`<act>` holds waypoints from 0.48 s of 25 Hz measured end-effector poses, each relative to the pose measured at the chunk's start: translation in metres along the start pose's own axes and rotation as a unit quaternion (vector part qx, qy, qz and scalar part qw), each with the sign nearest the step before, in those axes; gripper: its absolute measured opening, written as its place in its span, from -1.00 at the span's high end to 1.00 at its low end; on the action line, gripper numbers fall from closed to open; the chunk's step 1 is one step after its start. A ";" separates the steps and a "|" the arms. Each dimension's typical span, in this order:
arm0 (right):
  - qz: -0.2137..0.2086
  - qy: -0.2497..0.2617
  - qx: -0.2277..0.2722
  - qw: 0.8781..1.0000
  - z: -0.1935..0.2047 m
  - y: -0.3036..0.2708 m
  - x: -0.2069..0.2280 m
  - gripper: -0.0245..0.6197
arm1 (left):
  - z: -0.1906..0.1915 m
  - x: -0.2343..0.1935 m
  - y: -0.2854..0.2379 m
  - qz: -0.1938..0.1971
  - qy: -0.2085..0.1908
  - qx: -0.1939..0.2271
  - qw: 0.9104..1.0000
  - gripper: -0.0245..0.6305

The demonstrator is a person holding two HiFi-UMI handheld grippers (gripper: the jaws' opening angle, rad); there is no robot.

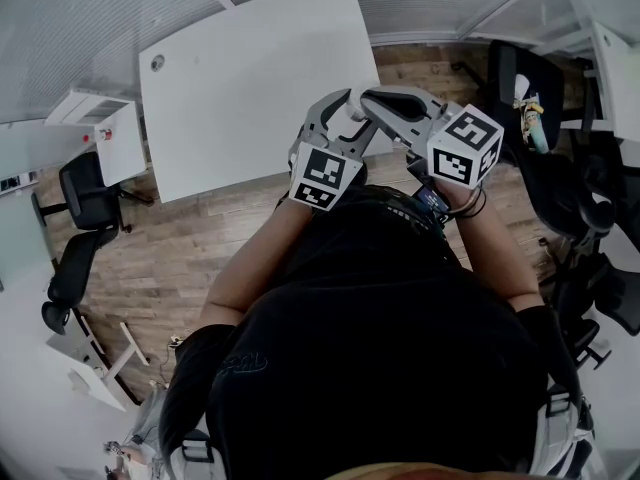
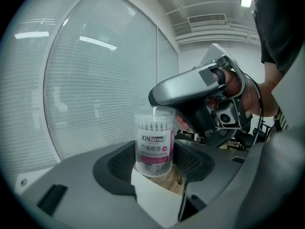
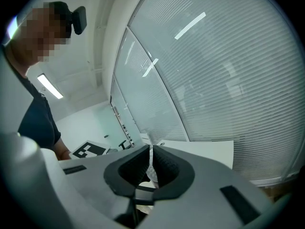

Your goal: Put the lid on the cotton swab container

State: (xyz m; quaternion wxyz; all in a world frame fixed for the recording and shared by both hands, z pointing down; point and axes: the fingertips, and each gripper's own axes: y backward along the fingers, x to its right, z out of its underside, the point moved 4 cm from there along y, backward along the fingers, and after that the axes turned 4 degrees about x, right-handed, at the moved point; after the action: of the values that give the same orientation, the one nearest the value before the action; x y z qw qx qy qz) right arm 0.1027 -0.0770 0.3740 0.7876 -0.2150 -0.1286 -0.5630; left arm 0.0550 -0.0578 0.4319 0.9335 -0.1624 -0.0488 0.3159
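Observation:
A clear cotton swab container (image 2: 153, 147) with a pink and white label stands upright between the pads of my left gripper (image 2: 155, 165), which is shut on its lower half. Its clear lid (image 2: 155, 112) sits at the top of it. My right gripper (image 2: 156, 98) reaches in from the right, with its tips at the lid. In the right gripper view its jaws (image 3: 151, 152) are nearly together on a thin translucent edge, the lid (image 3: 151, 165). In the head view both grippers (image 1: 335, 118) (image 1: 372, 98) meet in front of my chest, and they hide the container.
The white table (image 1: 250, 78) lies ahead, beyond the grippers, and its near edge is just past them. Black office chairs stand at the left (image 1: 85, 193) and at the right (image 1: 525, 78) on the wooden floor (image 1: 200, 238). Windows with blinds (image 2: 86, 80) fill the background.

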 end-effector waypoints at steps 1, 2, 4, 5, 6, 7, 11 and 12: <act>0.001 0.002 -0.002 1.000 0.000 0.000 0.000 0.81 | 0.000 0.000 0.000 0.001 0.001 -0.001 1.000 0.14; 0.003 0.004 -0.003 1.000 0.001 0.000 0.000 0.81 | 0.001 0.000 0.000 0.001 0.001 -0.001 1.000 0.14; 0.004 0.007 -0.005 1.000 0.001 0.000 0.000 0.81 | 0.001 0.001 0.000 0.001 0.001 -0.002 1.000 0.14; 0.005 0.009 -0.005 1.000 0.001 0.000 -0.001 0.81 | 0.001 0.001 0.000 0.001 0.000 -0.002 1.000 0.14; 0.005 0.010 -0.005 1.000 0.001 0.000 -0.001 0.81 | 0.000 0.002 0.000 0.001 -0.002 -0.003 1.000 0.14; 0.005 0.012 -0.005 1.000 0.000 0.001 -0.002 0.81 | 0.000 0.002 0.000 0.000 -0.005 -0.003 1.000 0.14; 0.004 0.019 -0.005 1.000 0.002 0.002 -0.002 0.81 | -0.001 0.003 0.001 -0.003 -0.010 -0.004 1.000 0.14; 0.004 0.022 -0.006 1.000 0.002 0.002 -0.002 0.81 | 0.000 0.002 0.001 -0.004 -0.010 -0.004 1.000 0.14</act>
State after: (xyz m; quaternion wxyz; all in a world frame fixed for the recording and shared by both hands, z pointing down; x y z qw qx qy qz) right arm 0.1035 -0.0736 0.3743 0.7910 -0.2078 -0.1067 -0.5655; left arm 0.0563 -0.0554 0.4311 0.9334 -0.1628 -0.0603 0.3140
